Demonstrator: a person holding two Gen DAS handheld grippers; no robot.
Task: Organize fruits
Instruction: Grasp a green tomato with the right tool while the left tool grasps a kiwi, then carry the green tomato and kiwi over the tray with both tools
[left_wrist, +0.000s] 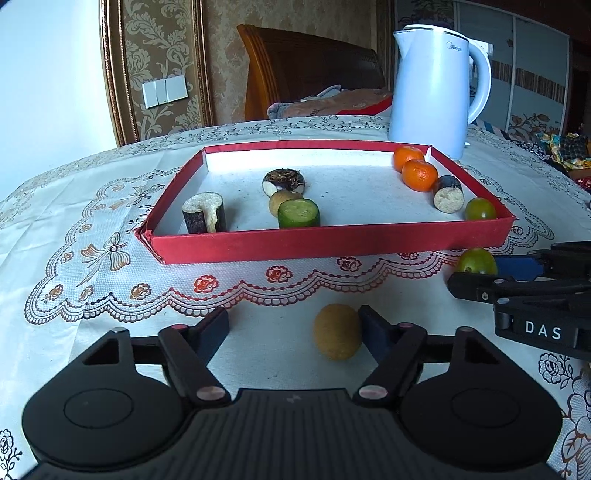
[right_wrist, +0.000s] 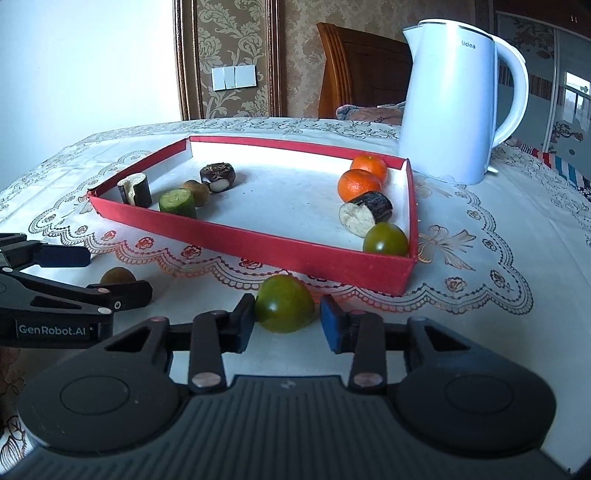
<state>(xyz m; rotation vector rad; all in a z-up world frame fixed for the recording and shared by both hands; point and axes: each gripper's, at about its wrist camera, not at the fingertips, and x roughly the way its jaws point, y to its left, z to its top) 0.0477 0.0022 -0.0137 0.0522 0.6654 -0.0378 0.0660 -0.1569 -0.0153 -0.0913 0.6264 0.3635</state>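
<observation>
A red tray (left_wrist: 258, 245) (right_wrist: 258, 242) on the tablecloth holds two oranges (left_wrist: 419, 175) (right_wrist: 358, 184), sugarcane pieces (left_wrist: 203, 213) (right_wrist: 365, 214), a cucumber piece (left_wrist: 298, 213) (right_wrist: 178, 202), a water chestnut (left_wrist: 284, 181) (right_wrist: 218, 177), a brown longan (left_wrist: 282, 201) and a green tomato (left_wrist: 479, 209) (right_wrist: 386, 240). My left gripper (left_wrist: 293, 334) is open around a brown longan (left_wrist: 337, 331) on the cloth, nearer its right finger. My right gripper (right_wrist: 286, 321) is open around a green tomato (right_wrist: 284, 308) (left_wrist: 476, 261) before the tray; the left finger touches it.
A white electric kettle (left_wrist: 432, 88) (right_wrist: 454, 107) stands behind the tray's right corner. A wooden chair (left_wrist: 306, 70) with cloth on it is behind the table. The table edge curves away at the left and right.
</observation>
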